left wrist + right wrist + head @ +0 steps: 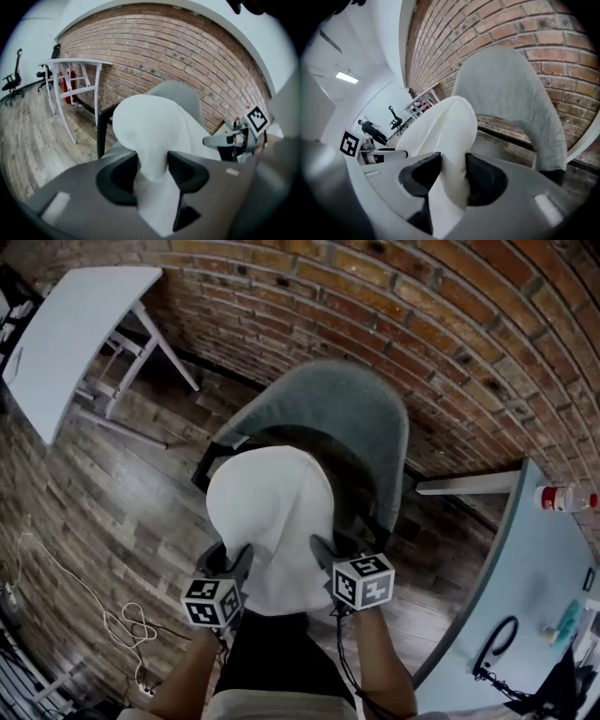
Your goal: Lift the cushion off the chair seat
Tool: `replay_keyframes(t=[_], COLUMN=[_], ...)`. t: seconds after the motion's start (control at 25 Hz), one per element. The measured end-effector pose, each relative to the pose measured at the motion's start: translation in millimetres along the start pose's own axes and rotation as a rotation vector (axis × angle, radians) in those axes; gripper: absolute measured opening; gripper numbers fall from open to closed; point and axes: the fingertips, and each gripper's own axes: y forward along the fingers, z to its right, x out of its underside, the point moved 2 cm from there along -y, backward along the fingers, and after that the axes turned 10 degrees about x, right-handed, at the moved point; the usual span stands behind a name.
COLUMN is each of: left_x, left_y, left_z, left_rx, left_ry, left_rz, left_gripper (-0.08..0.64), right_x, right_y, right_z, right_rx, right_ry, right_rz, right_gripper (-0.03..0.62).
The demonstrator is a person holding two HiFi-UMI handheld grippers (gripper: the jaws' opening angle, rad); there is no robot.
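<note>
A white cushion [272, 521] hangs in the air above the grey chair [347, 418], held by its near edge at both corners. My left gripper [230, 568] is shut on the cushion's left corner; the cushion [154, 136] is pinched between its dark jaws. My right gripper [330, 563] is shut on the right corner, where the cushion [450, 145] folds between its jaws. The chair's grey backrest [511, 93] rises behind. The seat itself is mostly hidden under the cushion.
A brick wall [422, 315] curves behind the chair. A white desk [66, 334] stands at the back left. A light table [525, 596] at the right carries a bottle [560, 497] and a black cable [497, 643]. A white cord [122, 620] lies on the wooden floor.
</note>
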Motion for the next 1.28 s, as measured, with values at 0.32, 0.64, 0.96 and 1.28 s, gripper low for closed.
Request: replay_keyframes(t=[0.32, 0.64, 0.96, 1.28], left_x=[-39, -71, -93, -103], left_y=[-91, -158, -202, -234], left_z=[75, 151, 191, 218], left_rx=[-0.011, 0.038, 0.044, 0.063], left_ry=[0.073, 0.152, 0.21, 0.247], left_rz=[0.046, 0.133, 0.194, 0.253], left_gripper=[0.202, 0.196, 0.195, 0.195], right_x=[-29, -53, -66, -73], right_y=[-120, -227, -292, -332], right_z=[-44, -67, -87, -100], right_rx=[0.006, 0.04, 0.054, 0.066], right_ry=[-0.016, -0.06, -0.081, -0.11], right_rz=[0.086, 0.212, 0.307, 0.375], right_gripper=[0.156, 0.156, 0.154, 0.152])
